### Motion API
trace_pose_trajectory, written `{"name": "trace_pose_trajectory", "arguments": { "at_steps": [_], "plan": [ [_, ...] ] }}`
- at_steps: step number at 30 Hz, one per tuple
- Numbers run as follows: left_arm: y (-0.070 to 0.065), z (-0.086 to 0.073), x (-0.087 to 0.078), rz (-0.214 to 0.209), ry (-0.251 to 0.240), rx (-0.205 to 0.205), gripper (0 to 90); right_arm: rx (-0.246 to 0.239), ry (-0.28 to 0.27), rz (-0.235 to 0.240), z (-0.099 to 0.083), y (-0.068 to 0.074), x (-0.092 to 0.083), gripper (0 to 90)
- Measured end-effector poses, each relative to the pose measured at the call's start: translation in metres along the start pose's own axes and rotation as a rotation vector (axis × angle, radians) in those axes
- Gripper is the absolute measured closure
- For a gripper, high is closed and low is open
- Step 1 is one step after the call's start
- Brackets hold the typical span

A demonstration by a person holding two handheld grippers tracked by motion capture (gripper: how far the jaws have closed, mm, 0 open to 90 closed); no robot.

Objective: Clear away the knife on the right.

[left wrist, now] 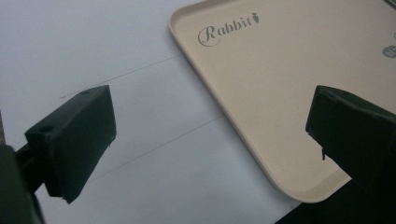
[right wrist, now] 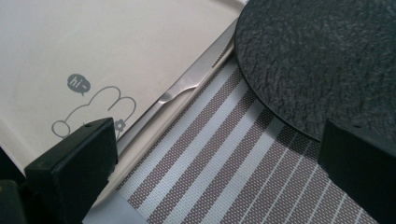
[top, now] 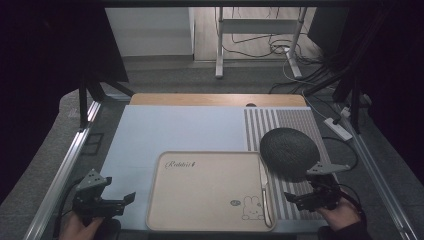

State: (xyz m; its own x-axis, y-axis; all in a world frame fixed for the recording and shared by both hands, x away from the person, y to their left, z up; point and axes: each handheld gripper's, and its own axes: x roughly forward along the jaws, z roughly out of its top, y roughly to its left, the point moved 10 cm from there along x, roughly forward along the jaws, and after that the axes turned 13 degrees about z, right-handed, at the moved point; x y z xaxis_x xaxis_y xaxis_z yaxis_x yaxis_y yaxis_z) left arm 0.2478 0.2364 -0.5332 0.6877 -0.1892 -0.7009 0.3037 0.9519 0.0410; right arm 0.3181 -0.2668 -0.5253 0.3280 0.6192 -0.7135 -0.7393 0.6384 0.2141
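Both jaws spread — left hand-held gripper [top: 129,198] beside the beige tray [top: 200,210], right hand-held gripper [top: 290,198] near a knife [right wrist: 187,86].

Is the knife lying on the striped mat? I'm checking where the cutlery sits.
No. The knife lies along the inside edge of the beige tray, beside the striped mat, not on it.

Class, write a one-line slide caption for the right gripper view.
Open right gripper above a knife, between tray and round mat.

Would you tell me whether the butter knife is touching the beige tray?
Touching: in the right gripper view the knife lies along the tray's raised right edge, resting on it with no gap.
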Motion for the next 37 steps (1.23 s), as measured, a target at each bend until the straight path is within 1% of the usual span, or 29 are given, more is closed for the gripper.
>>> {"name": "trace_pose_trajectory", "arguments": {
  "at_steps": [4, 11, 21, 30, 37],
  "plan": [
    [0.000, 0.000, 0.000, 0.000, 0.000, 0.001, 2.8, 0.014, -0.013, -0.004, -0.001, 0.000, -0.005, 0.0],
    [0.000, 0.000, 0.000, -0.001, -0.001, -0.001, 2.8, 0.011, -0.019, -0.024, -0.005, 0.000, -0.013, 0.0],
    [0.000, 0.000, 0.000, -0.004, -0.002, -0.001, 3.1, 0.026, -0.034, -0.054, -0.012, -0.004, -0.026, 0.0],
    [0.000, 0.000, 0.000, -0.004, -0.002, -0.005, 3.1, 0.038, -0.029, -0.100, -0.020, -0.007, -0.036, 0.0],
    [0.000, 0.000, 0.000, -0.004, 0.000, -0.005, 3.1, 0.045, -0.037, -0.106, -0.022, -0.008, -0.039, 0.0]
  ]
}}
